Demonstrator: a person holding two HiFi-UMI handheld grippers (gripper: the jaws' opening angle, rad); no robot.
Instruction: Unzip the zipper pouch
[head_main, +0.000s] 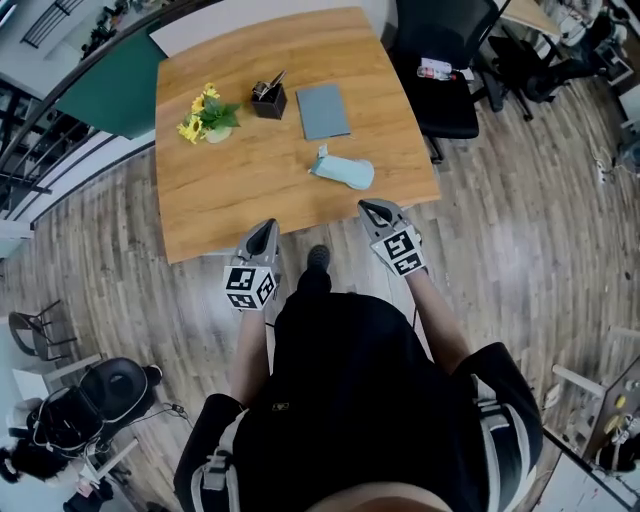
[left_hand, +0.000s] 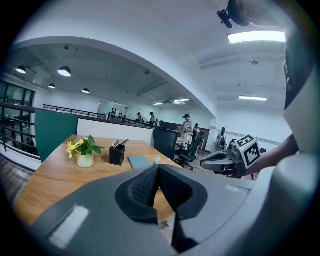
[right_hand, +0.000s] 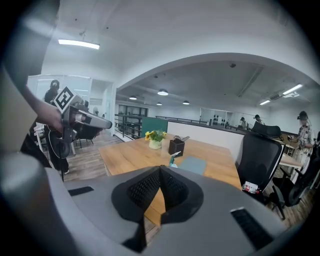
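The light blue zipper pouch (head_main: 343, 171) lies on the wooden table (head_main: 230, 190) near its front right corner, with one end turned up. Both grippers hover at the table's near edge, clear of the pouch. My left gripper (head_main: 268, 227) is shut and empty, well to the pouch's left. Just in front of the pouch, my right gripper (head_main: 369, 207) is also shut with nothing in it. In the right gripper view the closed jaws hide the pouch (right_hand: 172, 160) except its raised tip. The left gripper view shows shut jaws and the right gripper (left_hand: 220, 160) alongside.
A grey notebook (head_main: 323, 110), a black pen holder (head_main: 269, 100) and a small pot of yellow flowers (head_main: 207, 116) stand further back on the table. A black office chair (head_main: 440, 70) is at the table's right side. People stand in the background of both gripper views.
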